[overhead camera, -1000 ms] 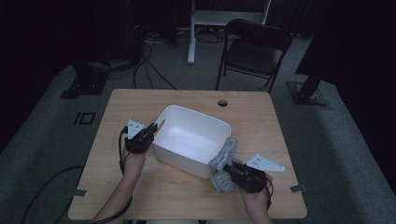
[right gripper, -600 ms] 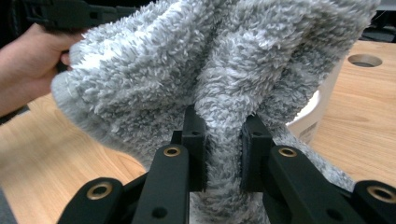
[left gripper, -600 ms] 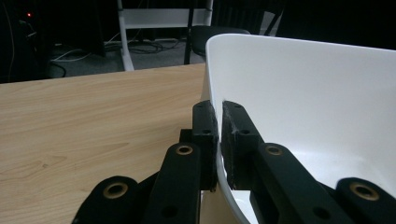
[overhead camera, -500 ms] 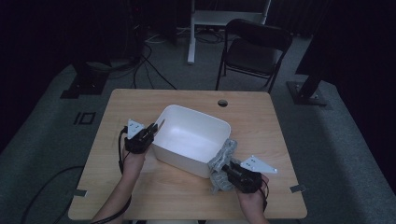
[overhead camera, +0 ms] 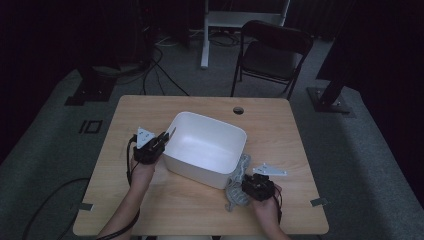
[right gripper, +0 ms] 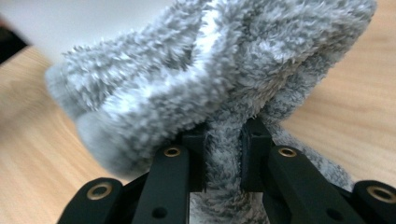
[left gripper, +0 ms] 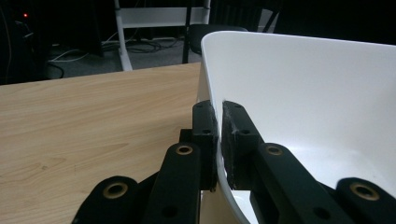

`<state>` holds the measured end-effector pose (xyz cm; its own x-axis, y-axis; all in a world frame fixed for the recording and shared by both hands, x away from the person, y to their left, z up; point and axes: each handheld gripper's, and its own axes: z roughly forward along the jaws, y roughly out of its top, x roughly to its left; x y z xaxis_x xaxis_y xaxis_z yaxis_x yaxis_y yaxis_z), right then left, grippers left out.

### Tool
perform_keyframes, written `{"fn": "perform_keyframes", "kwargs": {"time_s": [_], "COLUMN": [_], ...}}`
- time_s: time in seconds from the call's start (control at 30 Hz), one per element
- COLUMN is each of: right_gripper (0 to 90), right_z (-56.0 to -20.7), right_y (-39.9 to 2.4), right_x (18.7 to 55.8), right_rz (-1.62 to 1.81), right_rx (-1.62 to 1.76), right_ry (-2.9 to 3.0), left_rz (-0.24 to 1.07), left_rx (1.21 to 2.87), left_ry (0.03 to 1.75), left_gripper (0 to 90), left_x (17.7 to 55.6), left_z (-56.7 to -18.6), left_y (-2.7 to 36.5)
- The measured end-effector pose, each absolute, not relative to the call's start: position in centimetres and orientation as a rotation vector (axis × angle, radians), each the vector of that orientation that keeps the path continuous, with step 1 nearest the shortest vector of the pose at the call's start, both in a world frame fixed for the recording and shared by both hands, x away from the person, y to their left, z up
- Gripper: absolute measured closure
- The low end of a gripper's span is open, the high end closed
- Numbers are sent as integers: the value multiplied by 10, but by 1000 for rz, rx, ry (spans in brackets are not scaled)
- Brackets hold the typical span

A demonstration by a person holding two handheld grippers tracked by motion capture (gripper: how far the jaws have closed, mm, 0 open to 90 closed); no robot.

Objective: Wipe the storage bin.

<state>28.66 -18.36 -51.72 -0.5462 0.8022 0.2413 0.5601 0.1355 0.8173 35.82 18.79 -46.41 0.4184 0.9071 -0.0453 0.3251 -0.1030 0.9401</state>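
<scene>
tub: white plastic tub (overhead camera: 207, 147) sits roughly mid-table, turned a bit askew to the table edges. Looks empty inside from the high view. Using it as the landmark for everything else.

left gripper: left gripper (overhead camera: 161, 140) is at the tub's left rim, and the jaws are pinched on the wall itself, one pad (left gripper: 204, 128) outside the tub, the other inside, with the thin white wall (left gripper: 215, 140) squeezed between them. So a narrow grip, holding the tub.

right gripper: right gripper (overhead camera: 248, 183) is just off the tub's near-right corner, low over the table. Jaws are clamped on a fold of the fuzzy cloth, pads sunk into the pile in the right gripper view.

cloth: grey fluffy cloth (right gripper: 224, 79), kind of a fleecy sock-like thing. It's outside the tub, bunched right against the tub's near-right corner (overhead camera: 236, 185), part draped on the wood. Can't tell if it actually touches the tub wall.

table: light wood table (overhead camera: 165, 205), with a round cable hole (overhead camera: 238, 110) beyond the tub's far side.

background: dark folding chair (overhead camera: 272, 55) stands on the floor well past the tub's far side.
</scene>
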Motion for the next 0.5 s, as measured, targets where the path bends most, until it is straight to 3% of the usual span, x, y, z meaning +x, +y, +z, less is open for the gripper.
{"fn": "perform_keyframes", "kwargs": {"time_s": [0.23,0.5], "right_gripper": [764,761], "right_z": [-540,-505], "right_y": [-185,-201], "right_x": [303,293], "right_rz": [1318,1401], "right_rx": [1430,1315], "right_ry": [2225,2125], "left_rz": [702,722], "left_rx": [1640,1625], "left_ry": [1105,1129], "left_gripper": [831,840], "left_x": [360,359], "left_z": [-464,-464], "left_y": [189,187]}}
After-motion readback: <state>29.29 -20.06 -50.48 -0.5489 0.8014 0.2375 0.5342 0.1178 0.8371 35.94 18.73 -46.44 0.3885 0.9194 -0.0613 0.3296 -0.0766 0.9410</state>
